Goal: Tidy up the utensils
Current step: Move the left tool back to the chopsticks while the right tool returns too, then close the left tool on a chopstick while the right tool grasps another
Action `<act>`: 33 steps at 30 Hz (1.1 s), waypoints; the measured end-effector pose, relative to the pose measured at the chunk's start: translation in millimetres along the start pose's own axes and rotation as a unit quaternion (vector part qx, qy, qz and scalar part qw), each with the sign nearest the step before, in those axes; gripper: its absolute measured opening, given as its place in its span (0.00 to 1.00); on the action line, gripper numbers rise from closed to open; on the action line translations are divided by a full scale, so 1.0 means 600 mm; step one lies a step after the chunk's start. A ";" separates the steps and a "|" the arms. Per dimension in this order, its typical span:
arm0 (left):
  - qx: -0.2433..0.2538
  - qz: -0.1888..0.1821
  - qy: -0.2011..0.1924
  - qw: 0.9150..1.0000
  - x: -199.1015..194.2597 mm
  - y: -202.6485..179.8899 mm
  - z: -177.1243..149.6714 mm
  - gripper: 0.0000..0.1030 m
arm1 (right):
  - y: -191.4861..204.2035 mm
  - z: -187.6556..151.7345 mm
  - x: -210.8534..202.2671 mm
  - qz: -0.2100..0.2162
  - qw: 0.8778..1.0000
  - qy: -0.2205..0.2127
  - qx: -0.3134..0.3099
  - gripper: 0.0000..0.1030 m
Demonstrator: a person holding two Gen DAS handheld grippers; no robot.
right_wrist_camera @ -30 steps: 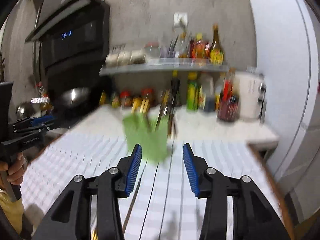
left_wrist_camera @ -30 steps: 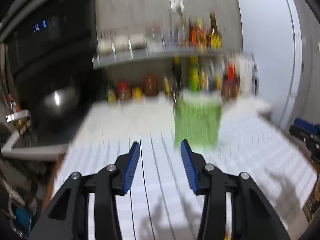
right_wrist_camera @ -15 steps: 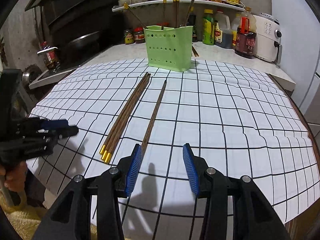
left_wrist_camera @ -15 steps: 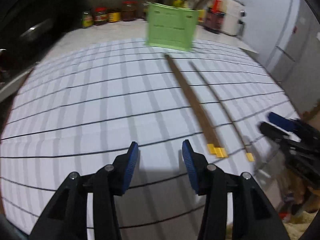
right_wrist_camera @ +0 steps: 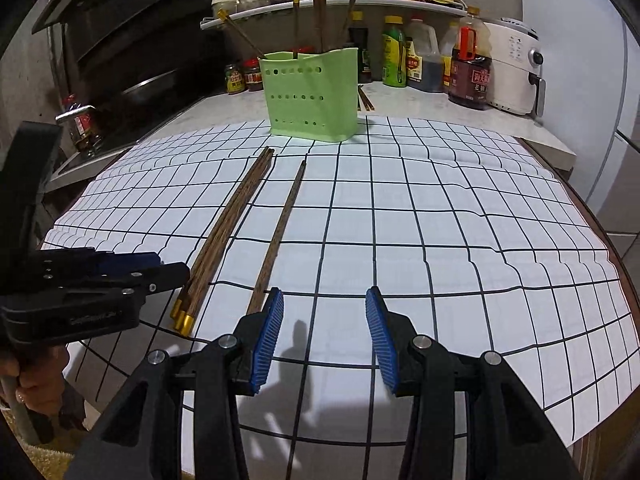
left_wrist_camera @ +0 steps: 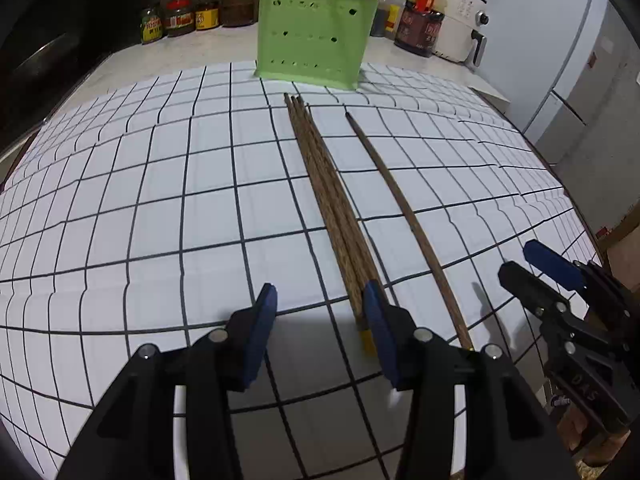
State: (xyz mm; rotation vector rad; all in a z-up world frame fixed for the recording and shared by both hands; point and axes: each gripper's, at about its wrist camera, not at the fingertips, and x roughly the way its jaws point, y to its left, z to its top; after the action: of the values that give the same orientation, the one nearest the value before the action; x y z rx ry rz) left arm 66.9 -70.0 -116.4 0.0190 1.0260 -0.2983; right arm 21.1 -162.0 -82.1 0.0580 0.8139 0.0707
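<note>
Both tongs are seen with their jaws parted and nothing between them; the left tongs (left_wrist_camera: 318, 316) are poised over the grid mat (left_wrist_camera: 160, 200), with the gold-capped ends of the chopstick bundle (left_wrist_camera: 336, 216) just beside the right-hand pad; the right tongs (right_wrist_camera: 324, 320) are poised with the near end of the single chopstick (right_wrist_camera: 280, 232) at the left-hand pad.

Trouble is judged most likely at the pick: the bundle is made of several thin sticks lying pressed together, so more than one could be taken at once, or one could be pinched and the rest scattered; a stick gripped at its very end could swing or slip, the wood being smooth and round; the two tongs are close together over the same ends, so a collision is possible; the mat, thin and slightly rippled, could be dragged if the pads scrape it.

The pads are blue and ribbed, set on black plastic arms; the sticks are dark, speckled wood, long and tapered towards the far tips; beyond them the holder (right_wrist_camera: 312, 96) stands well ahead of both tongs, pale green plastic, perforated, wavy at the rim, with several chopsticks already upright in it.
</note>
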 end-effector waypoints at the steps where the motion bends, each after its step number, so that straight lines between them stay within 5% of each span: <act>1: 0.001 0.003 0.000 1.000 -0.001 -0.001 0.001 0.44 | 0.000 0.000 0.000 -0.001 1.000 -0.001 0.000 0.43; 11: 0.047 0.095 0.028 0.994 0.007 -0.021 0.003 0.44 | 0.008 0.001 0.003 0.005 1.000 -0.003 -0.008 0.43; 16: 0.052 0.104 0.014 0.993 -0.002 0.002 -0.009 0.44 | 0.028 -0.007 0.012 0.057 0.998 0.012 -0.021 0.42; 24: 0.032 0.079 -0.012 0.996 -0.029 0.059 -0.033 0.44 | 0.063 -0.029 0.027 0.052 0.996 0.029 -0.074 0.25; 26: 0.040 0.066 -0.021 0.997 -0.034 0.060 -0.041 0.44 | 0.064 -0.031 0.025 0.046 0.995 0.027 -0.082 0.08; 33: 0.077 0.015 -0.036 0.996 -0.047 0.042 -0.067 0.44 | 0.033 -0.018 0.038 0.020 0.998 0.023 -0.052 0.07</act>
State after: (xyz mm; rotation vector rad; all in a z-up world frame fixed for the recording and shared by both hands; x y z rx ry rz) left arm 25.9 -33.1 -116.3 0.1628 0.9288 -0.3478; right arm 27.7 -139.9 -104.5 -0.0252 0.8549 0.1530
